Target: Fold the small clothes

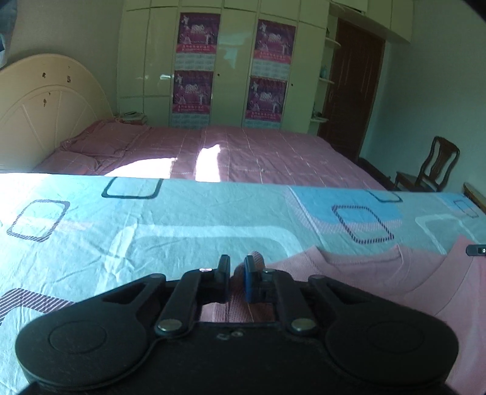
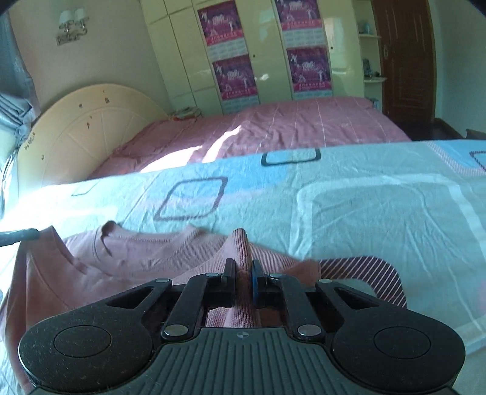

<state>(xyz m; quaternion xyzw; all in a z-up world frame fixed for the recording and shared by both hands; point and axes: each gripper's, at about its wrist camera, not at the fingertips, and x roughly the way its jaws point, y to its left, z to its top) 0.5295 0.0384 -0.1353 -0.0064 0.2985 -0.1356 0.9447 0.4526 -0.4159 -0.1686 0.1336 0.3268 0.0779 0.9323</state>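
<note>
Spread over the near work surface, a pale blue patterned sheet (image 1: 182, 224) carries the pink shirt (image 2: 145, 252). Left gripper (image 1: 237, 269) and right gripper (image 2: 243, 270) each pinch a fold of it. Beyond stands a pink-covered bed (image 1: 243, 152).

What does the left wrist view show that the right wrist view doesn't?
Only the left wrist view shows the wooden chair beside the door. Only the right wrist view shows the wall lamp above the headboard. Both show the pink sweater on the patterned sheet, pinched by the left hand-held gripper and right hand-held gripper, plus the pink bed.
</note>
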